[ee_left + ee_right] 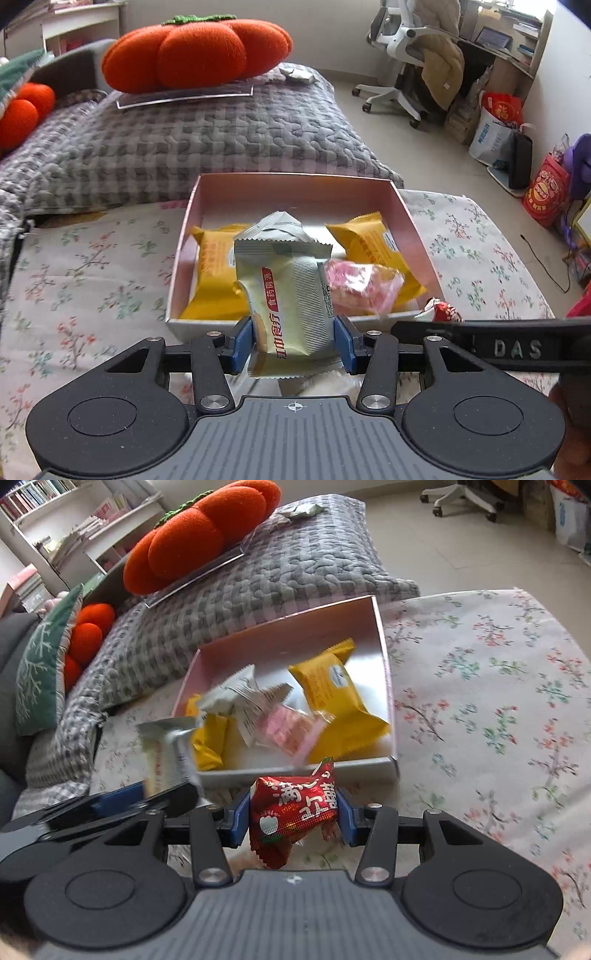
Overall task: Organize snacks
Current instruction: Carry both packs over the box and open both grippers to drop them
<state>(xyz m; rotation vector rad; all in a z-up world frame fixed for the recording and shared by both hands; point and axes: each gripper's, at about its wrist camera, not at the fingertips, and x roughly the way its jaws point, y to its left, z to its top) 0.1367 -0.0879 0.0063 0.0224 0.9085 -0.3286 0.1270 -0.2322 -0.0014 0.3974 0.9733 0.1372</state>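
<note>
A pink open box (192, 206) (380, 627) sits on the floral cloth. It holds two yellow snack packs (212, 273) (332, 698), a pink candy bag (360, 282) (291, 727) and a pale wrapped pack (236, 690). My left gripper (293, 341) is shut on a pale green snack pack (288, 295) just before the box's near wall; this pack also shows in the right wrist view (166, 753). My right gripper (293, 819) is shut on a red snack pack (291, 812), right of the left gripper, near the box's front edge; the pack's tip shows in the left wrist view (441, 310).
A grey checked quilt (184, 140) lies behind the box with an orange pumpkin cushion (195, 51) on a clear tray. A silver packet (299, 74) lies on the quilt's far end. An office chair (399, 55) and bags (495, 125) stand on the floor at right.
</note>
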